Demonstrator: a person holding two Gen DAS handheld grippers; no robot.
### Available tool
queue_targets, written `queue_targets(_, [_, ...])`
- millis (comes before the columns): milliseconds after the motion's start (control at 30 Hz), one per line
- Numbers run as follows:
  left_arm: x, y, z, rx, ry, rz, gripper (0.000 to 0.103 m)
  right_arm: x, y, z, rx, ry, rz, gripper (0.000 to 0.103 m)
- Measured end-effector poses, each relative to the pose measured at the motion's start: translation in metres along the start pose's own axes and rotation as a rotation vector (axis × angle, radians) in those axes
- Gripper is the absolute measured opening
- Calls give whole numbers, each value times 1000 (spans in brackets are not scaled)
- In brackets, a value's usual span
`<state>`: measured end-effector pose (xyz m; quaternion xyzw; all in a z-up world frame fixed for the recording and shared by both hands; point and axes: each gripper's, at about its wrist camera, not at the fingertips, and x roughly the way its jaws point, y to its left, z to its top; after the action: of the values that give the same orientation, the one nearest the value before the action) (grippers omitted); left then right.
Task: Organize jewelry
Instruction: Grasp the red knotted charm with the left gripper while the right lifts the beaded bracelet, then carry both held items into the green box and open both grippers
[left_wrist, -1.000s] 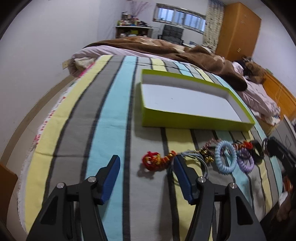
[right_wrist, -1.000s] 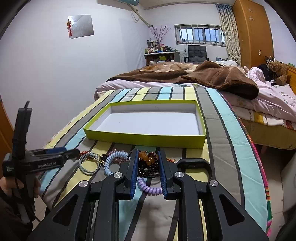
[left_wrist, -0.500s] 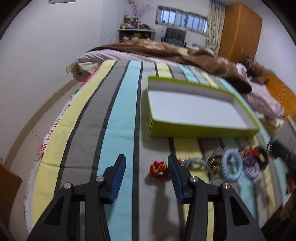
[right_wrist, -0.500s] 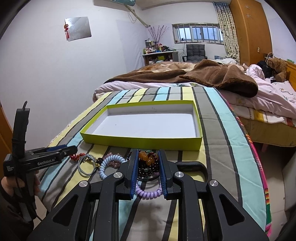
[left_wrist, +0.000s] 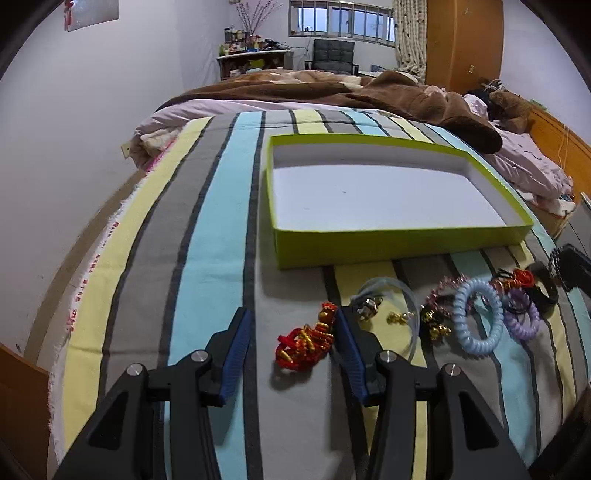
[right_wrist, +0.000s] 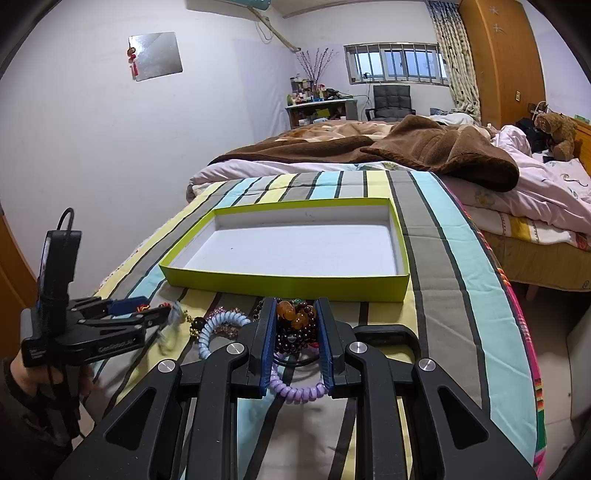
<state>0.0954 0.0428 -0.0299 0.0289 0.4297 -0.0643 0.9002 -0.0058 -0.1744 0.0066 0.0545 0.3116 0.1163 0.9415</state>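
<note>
A lime-green box with a white inside lies open on the striped bed cover; it also shows in the right wrist view. Jewelry lies in a row before it. My left gripper is open around a red-and-gold bracelet, whose right end touches the right finger. Right of it lie a clear bangle, a pale blue coil tie and a purple coil tie. My right gripper is shut on a dark bead bracelet with amber beads, above the purple coil.
A brown blanket and pink bedding lie behind the box. A teddy bear sits at the far right. The white wall is on the left, the bed edge on the right. A desk and chair stand at the back.
My left gripper has shifted left so the red-and-gold bracelet lies between its fingers, which stand narrower than a second ago. The right gripper stays shut on the bead bracelet, a little nearer the box.
</note>
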Motion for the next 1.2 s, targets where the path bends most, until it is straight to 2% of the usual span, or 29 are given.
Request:
queue_targets(133, [-2, 4, -3, -20, -2, -15, 48, 0, 0, 0, 1, -1, 2, 22])
queue_targets(233, [-4, 9, -5, -35, -4, -34, 35, 1, -1, 1, 3, -1, 3, 22])
queue_targets(267, [-4, 10, -5, -39, -4, -36, 27, 1, -1, 1, 5, 0, 4, 22])
queue_targets(367, [-5, 12, -5, -56, -4, -41, 20, 2, -1, 3, 6, 3, 7, 22])
queue_targets(733, [-16, 10, 0, -74, -36, -52, 20, 2, -3, 7, 10, -3, 9, 22])
queue_targets(900, [-27, 9, 9, -75, -77, -55, 20, 0, -8, 15, 20, -15, 8, 22])
queue_targets(1200, [-31, 4, 46, -67, -125, -104, 20, 7, -26, 52, 17, -36, 2, 22])
